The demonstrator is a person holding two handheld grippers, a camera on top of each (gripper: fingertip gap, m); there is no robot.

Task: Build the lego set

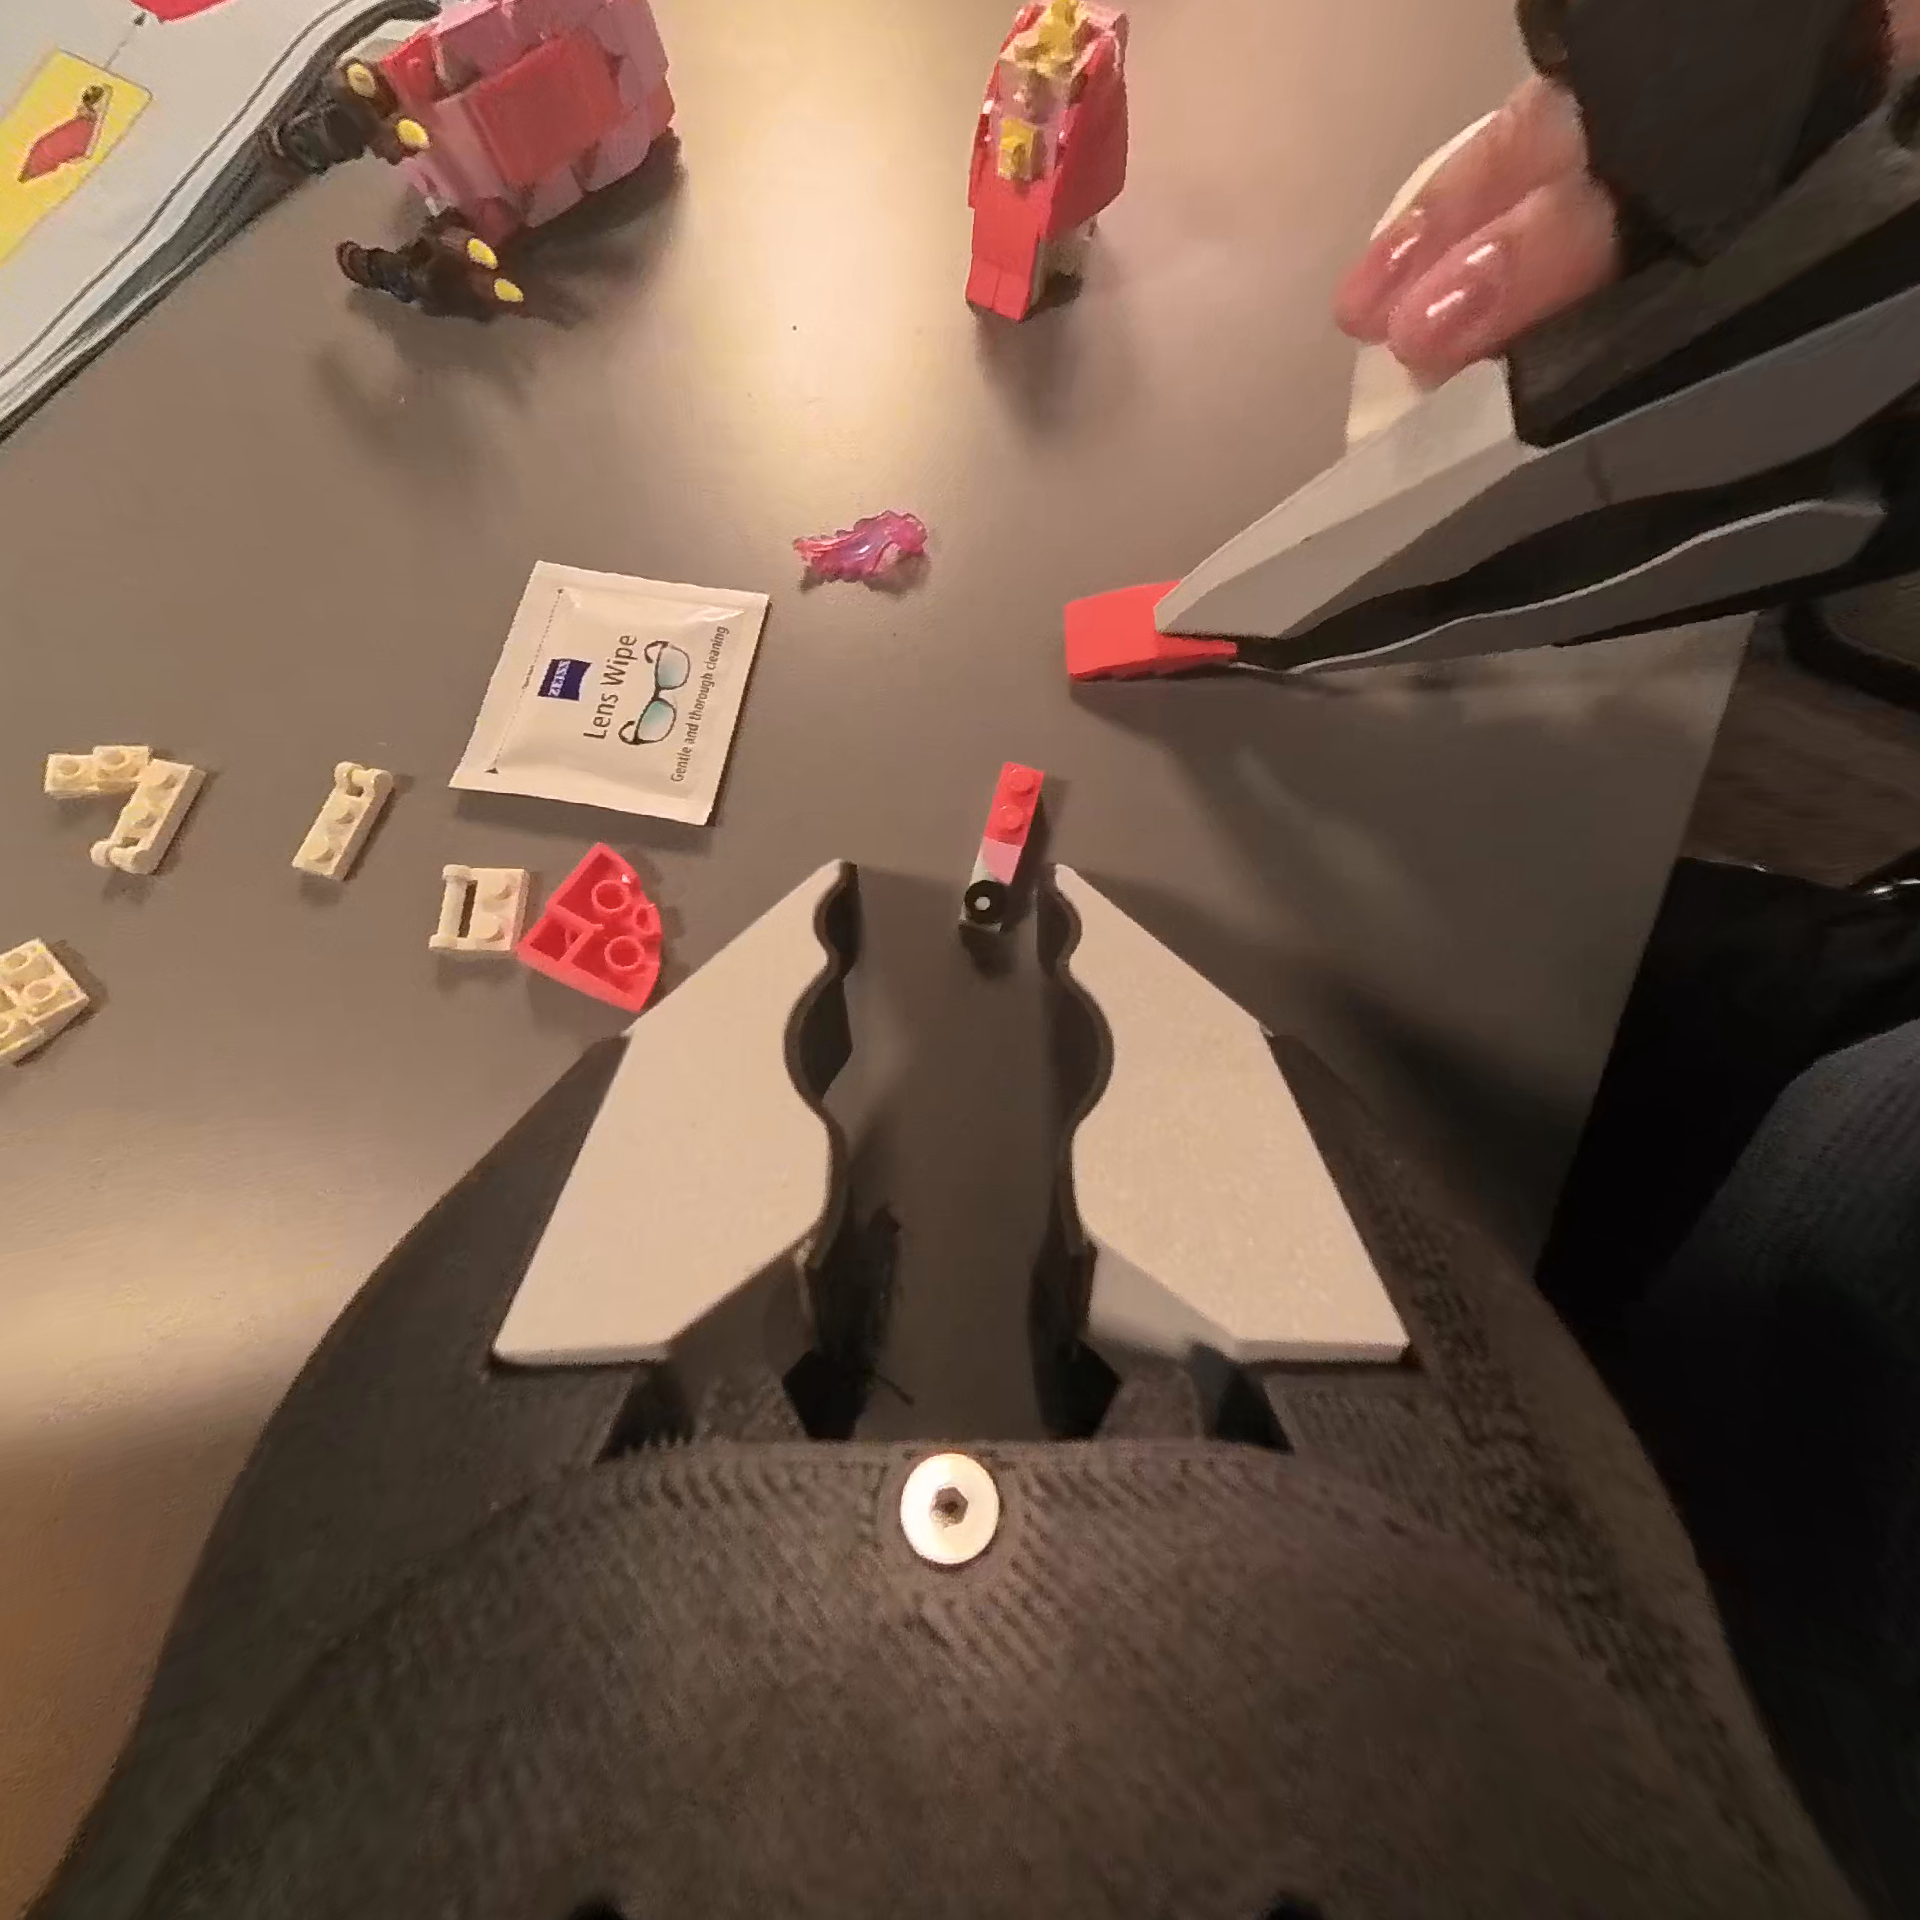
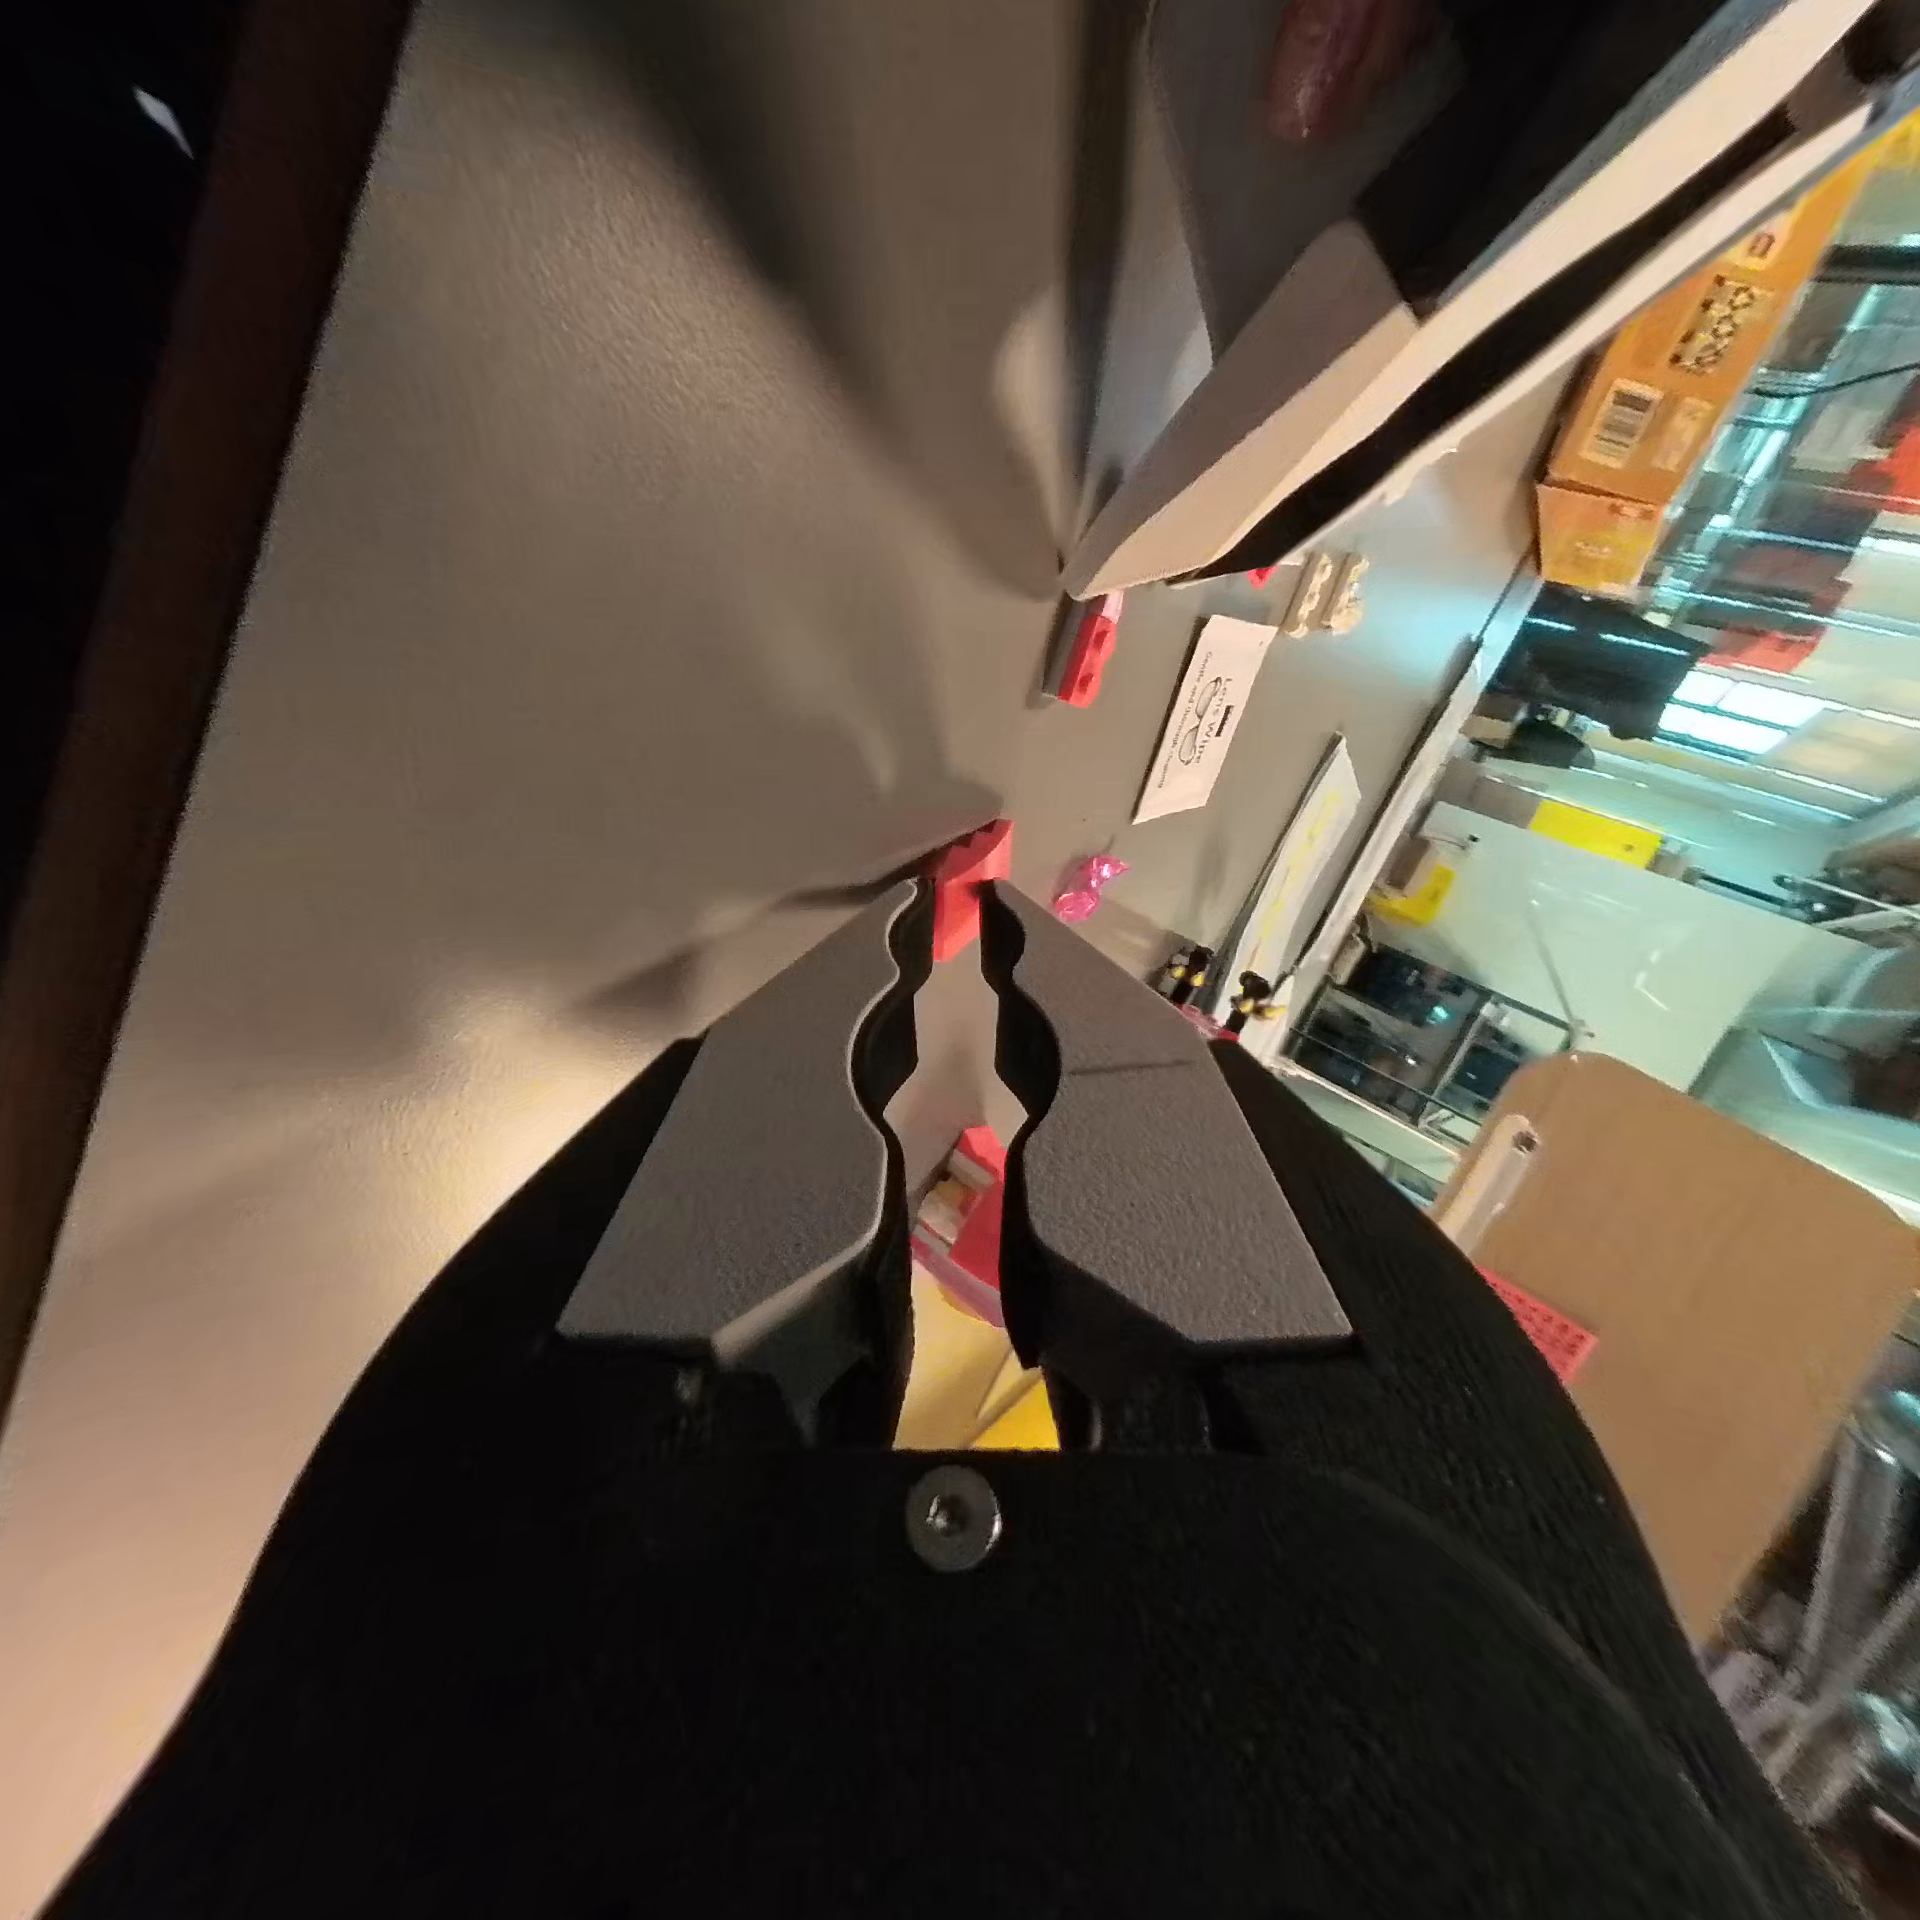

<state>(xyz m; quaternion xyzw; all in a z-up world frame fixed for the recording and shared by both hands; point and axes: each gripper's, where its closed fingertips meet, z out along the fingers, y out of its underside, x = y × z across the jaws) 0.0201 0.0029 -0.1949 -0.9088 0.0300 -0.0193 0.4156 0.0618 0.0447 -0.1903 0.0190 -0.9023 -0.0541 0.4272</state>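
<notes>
Nearest, the left gripper (image 1: 951,883) hovers with jaws spread beside a small red, pink and grey brick stack (image 1: 1000,854) on the grey table (image 1: 312,540), while farther off the right gripper (image 2: 951,899) pinches a red sloped brick (image 1: 1117,639), tips low at the tabletop, apparently for a flat sideways grip.

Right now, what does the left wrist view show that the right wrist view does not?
Only the left wrist view: the open left gripper with a small red-and-grey brick piece between its tips, untouched, a red wedge plate, and a red figure.

Only the right wrist view: an orange box and shelving beyond the table.

Both: the right gripper shut on a red sloped brick, the white sachet, a pink translucent piece, and the grey table.
</notes>
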